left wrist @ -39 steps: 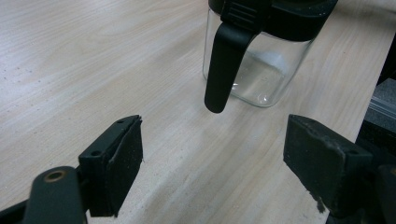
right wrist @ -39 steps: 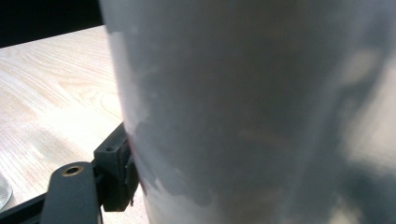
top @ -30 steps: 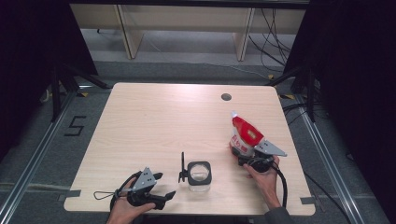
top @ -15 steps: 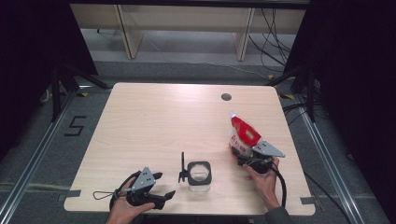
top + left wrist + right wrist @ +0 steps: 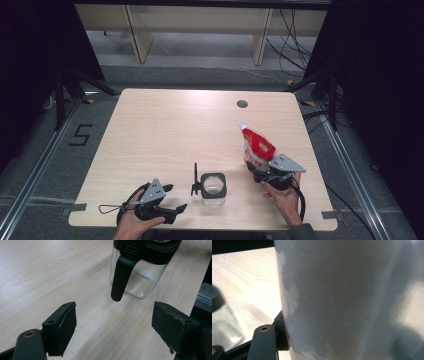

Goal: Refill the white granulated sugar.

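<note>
From the high view, a pale wood-grain table with rounded corners carries a dark round cable hole near its far edge. Near the front edge stands a small square glass jar with a black rim, and its black lid arm stands up just to its left. The right gripper, held in the person's right hand, is clenched on a red and white plastic bag at the right side of the table; the bag rises tilted away from the hand, tapering to a pale tip. The left gripper rests low at the front left in the left hand, jaws spread and holding nothing, well short of the jar, with a thin black cable loop trailing to its left.

In the left gripper view, the two matte black jaws with blocky, slightly frayed pads stand wide apart over the bare tabletop. Ahead sits the glass jar, clear and smooth-walled with a thick base, under a ribbed black collar; a glossy black lever hangs down its front.

In the right gripper view, the bag fills the space close up as a blurred, grey-white, filmy surface with a trace of red at its left edge. One black jaw presses against that edge. The glass jar shows at lower left on the table.
</note>
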A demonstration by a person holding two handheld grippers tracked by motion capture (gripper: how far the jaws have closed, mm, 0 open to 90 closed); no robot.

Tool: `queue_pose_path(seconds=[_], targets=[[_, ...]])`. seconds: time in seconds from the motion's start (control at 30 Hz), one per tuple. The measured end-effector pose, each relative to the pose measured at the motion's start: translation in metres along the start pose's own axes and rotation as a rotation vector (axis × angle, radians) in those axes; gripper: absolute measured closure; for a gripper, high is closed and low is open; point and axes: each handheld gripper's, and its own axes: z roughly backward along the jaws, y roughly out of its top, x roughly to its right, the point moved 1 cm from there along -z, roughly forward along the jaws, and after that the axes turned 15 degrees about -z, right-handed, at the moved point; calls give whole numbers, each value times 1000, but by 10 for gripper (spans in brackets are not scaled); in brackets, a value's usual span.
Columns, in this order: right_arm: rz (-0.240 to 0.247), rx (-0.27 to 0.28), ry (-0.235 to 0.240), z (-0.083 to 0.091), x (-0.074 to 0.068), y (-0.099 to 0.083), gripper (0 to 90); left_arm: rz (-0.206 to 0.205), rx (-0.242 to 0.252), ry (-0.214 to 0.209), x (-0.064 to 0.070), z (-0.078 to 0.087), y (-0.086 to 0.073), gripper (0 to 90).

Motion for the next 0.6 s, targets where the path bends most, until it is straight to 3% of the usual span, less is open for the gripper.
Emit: queue_pose_path(seconds=[0.07,0.13,0.17,0.2,0.3,0.37,0.47,0.6], targets=[[63,0,4,12,-7,6,365,-11,-32,11,-1,1,-1,193],[62,-9,-2,17,-11,5,365,-6,-24,9,-1,1,-1,193],[79,-1,12,21,-12,6,366,-33,-26,12,-3,1,-2,193],[72,-14,0,28,-16,6,365,-6,-26,12,-2,0,-2,193],[195,-6,-24,41,-19,9,366,-18,-36,17,-3,1,-2,193],[219,-3,-39,51,-22,11,366,-40,-32,19,-4,1,-2,193],[260,-4,-56,64,-25,11,366,-8,-34,33,-2,0,-2,192],[296,-34,-81,76,-27,7,366,-20,-42,31,-3,1,-2,190]])
